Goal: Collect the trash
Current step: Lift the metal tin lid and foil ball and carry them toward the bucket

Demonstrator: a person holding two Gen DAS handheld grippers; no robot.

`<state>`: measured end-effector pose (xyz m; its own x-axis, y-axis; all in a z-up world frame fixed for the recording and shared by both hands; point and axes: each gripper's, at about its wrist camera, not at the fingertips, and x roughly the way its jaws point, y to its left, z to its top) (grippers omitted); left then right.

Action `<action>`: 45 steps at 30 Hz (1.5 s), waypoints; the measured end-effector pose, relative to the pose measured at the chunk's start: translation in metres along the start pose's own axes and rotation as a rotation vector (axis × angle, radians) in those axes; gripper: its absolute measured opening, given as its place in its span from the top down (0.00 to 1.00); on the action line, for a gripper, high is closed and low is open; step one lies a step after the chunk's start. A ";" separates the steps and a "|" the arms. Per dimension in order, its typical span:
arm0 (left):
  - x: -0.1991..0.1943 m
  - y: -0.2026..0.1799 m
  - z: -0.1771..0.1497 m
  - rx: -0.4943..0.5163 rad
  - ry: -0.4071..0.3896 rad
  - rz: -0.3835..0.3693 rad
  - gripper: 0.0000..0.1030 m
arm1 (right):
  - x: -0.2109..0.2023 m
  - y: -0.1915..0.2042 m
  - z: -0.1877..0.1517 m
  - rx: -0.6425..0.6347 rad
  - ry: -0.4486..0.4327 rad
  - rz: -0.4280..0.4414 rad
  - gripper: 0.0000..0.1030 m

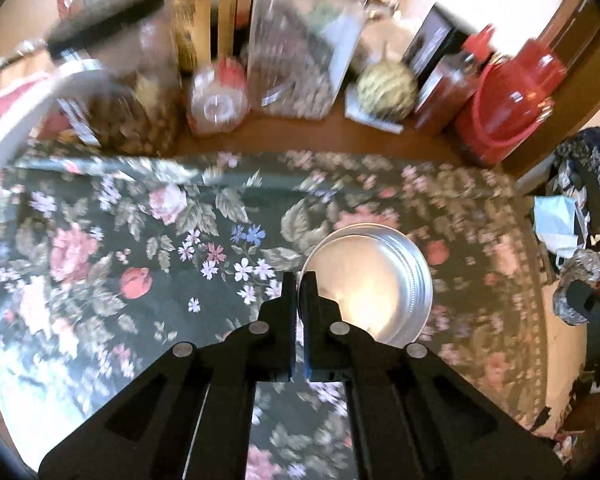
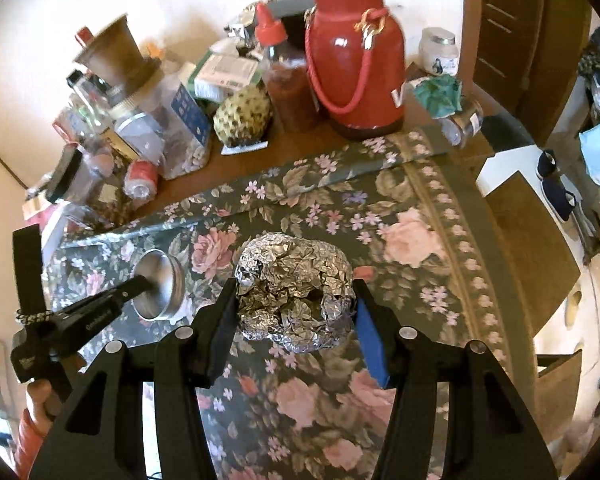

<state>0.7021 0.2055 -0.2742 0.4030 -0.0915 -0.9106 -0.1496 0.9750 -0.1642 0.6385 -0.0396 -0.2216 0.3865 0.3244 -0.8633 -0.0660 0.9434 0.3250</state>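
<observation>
Left gripper [image 1: 299, 284]: its fingers are closed on the rim of the shallow round silver metal lid [image 1: 374, 280]; one finger sits inside the rim, the other outside, with only the thin wall between them.
Metal lid: open side up, over the dark floral tablecloth [image 1: 140, 240], toward the tabletop's near middle; in the right wrist view it lies left of the foil, apart from it. Whether it rests on the cloth or is lifted clear I cannot tell.
Right gripper [image 2: 296, 292]: its fingers press on both sides of the big crumpled ball of aluminium foil [image 2: 296, 292], which fills the gap between them.
Foil ball: held over the middle of the floral tablecloth; whether it touches the cloth I cannot tell.
Tabletop far edge: bare brown wood [image 2: 300, 140] beyond the cloth, crowded with a glossy red flask with a cord handle [image 2: 356, 60], a red-capped sauce bottle [image 2: 284, 80], a green bumpy custard apple [image 2: 244, 114] and clear plastic jars [image 2: 180, 128].
Person: a hand [image 2: 40, 396] grips the left gripper's handle at the lower left of the right wrist view.
</observation>
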 end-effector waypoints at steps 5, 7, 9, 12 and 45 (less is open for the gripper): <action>-0.064 -0.031 -0.015 0.006 -0.138 0.013 0.99 | -0.042 -0.005 -0.003 -0.059 -0.074 0.039 0.50; -0.089 -0.045 -0.024 0.003 -0.196 0.030 0.99 | -0.060 -0.007 -0.006 -0.086 -0.107 0.058 0.50; -0.115 -0.059 -0.037 -0.016 -0.253 0.052 0.99 | -0.080 -0.010 -0.010 -0.115 -0.145 0.089 0.50; -0.147 -0.074 -0.056 -0.056 -0.315 0.062 0.99 | -0.111 -0.015 -0.018 -0.161 -0.189 0.132 0.50; -0.371 -0.066 -0.320 0.005 -0.558 0.017 0.99 | -0.284 0.018 -0.218 -0.282 -0.421 0.231 0.50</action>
<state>0.2733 0.1103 -0.0473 0.8175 0.0436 -0.5743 -0.1561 0.9766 -0.1480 0.3265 -0.0997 -0.0546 0.6635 0.5241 -0.5339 -0.4137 0.8516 0.3219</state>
